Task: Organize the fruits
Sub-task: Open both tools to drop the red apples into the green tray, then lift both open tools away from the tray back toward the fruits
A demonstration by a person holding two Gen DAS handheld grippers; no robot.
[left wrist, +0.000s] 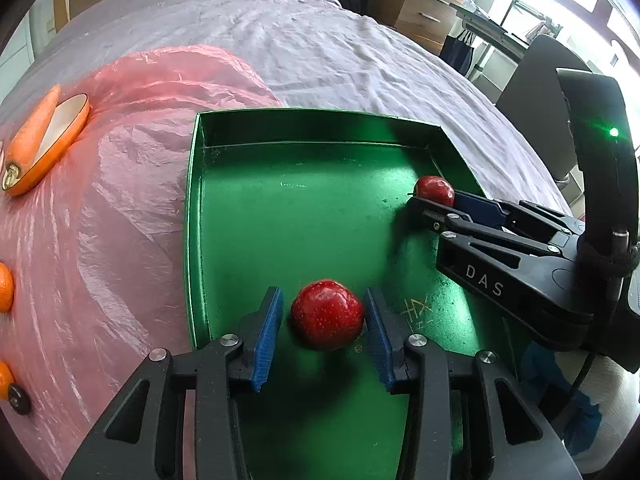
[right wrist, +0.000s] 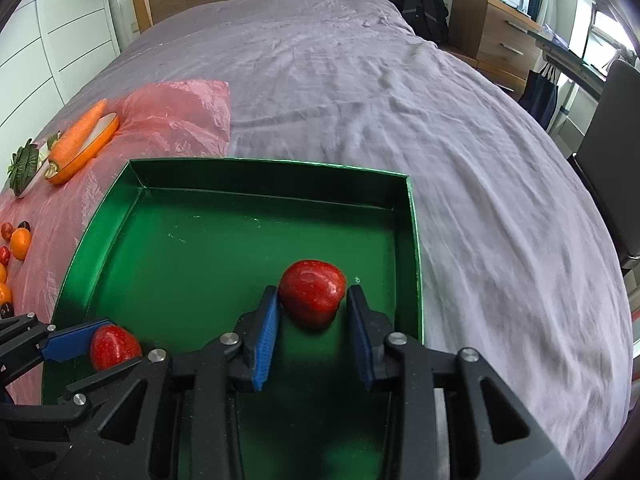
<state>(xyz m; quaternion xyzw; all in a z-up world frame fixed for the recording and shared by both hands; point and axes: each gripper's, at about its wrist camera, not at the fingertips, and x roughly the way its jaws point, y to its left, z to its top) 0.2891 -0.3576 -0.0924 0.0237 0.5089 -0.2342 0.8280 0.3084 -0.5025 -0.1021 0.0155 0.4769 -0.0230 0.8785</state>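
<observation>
A green tray [left wrist: 240, 128] [right wrist: 240, 168] lies on the bed. My left gripper [left wrist: 322, 320] is open around a red apple [left wrist: 327, 314] that rests on the tray floor near the front; there are gaps on both sides. It also shows in the right wrist view [right wrist: 100, 344] with that apple [right wrist: 114, 346]. My right gripper [right wrist: 314, 312] is open around a second red apple [right wrist: 313, 292] near the tray's right wall; the left pad looks close to it. In the left wrist view the right gripper [left wrist: 436, 200] reaches in from the right at that apple [left wrist: 434, 190].
A pink plastic sheet [left wrist: 132, 184] [right wrist: 176, 120] lies left of the tray. On it are a carrot [left wrist: 34, 128] [right wrist: 78, 136] in an orange dish [left wrist: 60, 148], oranges [left wrist: 4, 286] [right wrist: 20, 242] and small dark fruits [left wrist: 19, 399]. A chair [right wrist: 616, 152] and drawers [right wrist: 496, 28] stand right of the bed.
</observation>
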